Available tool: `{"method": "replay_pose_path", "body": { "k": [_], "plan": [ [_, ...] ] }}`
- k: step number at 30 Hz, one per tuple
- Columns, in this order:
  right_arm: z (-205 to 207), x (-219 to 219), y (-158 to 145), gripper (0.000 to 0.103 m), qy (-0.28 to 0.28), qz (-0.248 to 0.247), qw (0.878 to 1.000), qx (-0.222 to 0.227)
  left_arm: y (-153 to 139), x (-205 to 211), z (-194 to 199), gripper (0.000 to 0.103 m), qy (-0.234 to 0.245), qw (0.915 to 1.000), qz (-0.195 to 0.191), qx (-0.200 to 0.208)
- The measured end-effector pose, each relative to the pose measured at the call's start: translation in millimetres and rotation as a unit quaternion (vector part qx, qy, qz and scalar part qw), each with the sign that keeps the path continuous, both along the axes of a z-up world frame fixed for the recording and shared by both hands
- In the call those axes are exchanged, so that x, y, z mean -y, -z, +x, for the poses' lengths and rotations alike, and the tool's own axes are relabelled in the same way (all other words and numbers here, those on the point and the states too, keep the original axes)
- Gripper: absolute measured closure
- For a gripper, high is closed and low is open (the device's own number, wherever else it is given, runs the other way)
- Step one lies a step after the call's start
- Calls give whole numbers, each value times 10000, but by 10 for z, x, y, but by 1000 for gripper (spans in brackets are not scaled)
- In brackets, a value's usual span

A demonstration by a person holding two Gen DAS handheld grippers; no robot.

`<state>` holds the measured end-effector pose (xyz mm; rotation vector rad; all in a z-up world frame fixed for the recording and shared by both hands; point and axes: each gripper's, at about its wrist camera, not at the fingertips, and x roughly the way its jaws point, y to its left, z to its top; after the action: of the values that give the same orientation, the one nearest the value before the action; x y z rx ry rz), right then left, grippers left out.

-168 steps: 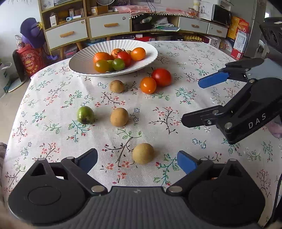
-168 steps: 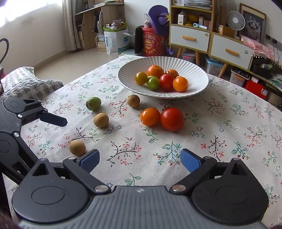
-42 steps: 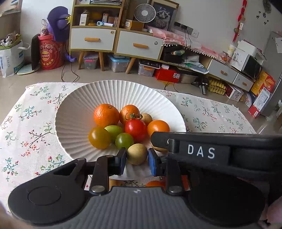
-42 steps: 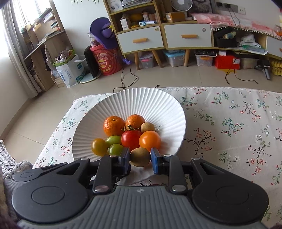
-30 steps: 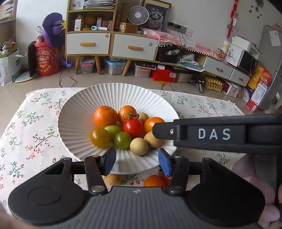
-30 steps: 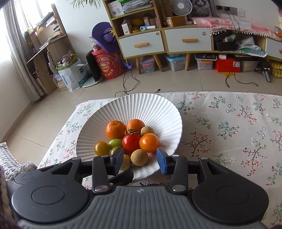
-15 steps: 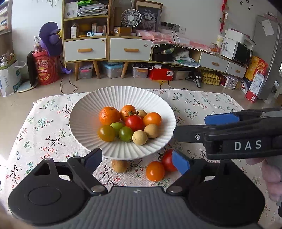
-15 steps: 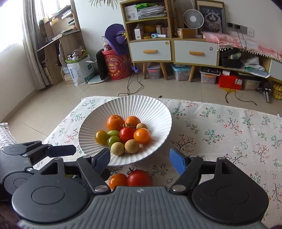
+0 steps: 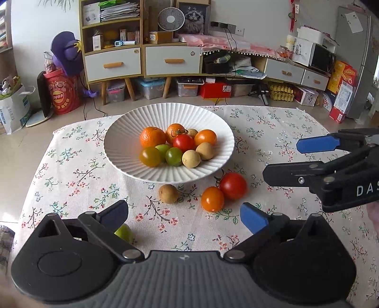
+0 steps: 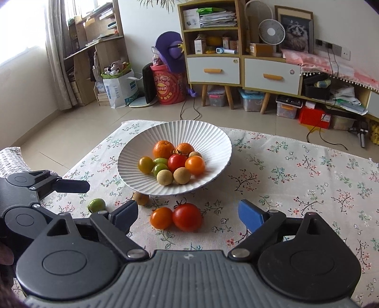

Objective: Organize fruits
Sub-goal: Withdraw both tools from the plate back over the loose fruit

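Fruits: nine in white plate [image 9: 123,151], four on table [image 9: 71,170].
Left claw [image 9: 184,214] and right claw [image 10: 188,213] both wide, holding nothing.

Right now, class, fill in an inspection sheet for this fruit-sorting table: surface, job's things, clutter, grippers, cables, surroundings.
Surface: floral tablecloth, flat.
Job's things: white ribbed bowl holds nine fruits; outside it lie a red tomato touching an orange tomato, a brown fruit at the bowl's near edge, and a green fruit, partly hidden in the left view.
Clutter: nothing seen on the table.
Grippers: left gripper and right gripper both open, empty.
Cables: black cords on the floor.
Surroundings: drawer cabinet, desk fan.
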<state>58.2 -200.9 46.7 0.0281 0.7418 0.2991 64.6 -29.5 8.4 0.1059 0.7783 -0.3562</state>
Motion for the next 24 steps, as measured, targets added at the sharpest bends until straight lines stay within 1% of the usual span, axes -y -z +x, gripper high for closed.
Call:
{"method": "replay_pose_path", "body": {
  "k": [7, 16, 24],
  "plan": [
    [-138, -4, 49, 7, -113, -90, 9999, 54, 63, -134, -121, 3, -72, 10000, 17, -56],
    [-287, -51, 130, 4, -334, -236, 9991, 81, 147, -273, -252, 3, -106, 9998, 122, -138],
    [-372, -110, 318, 3, -468, -402, 9981, -71, 240, -410, -317, 3, -141, 9996, 203, -116]
  ]
}}
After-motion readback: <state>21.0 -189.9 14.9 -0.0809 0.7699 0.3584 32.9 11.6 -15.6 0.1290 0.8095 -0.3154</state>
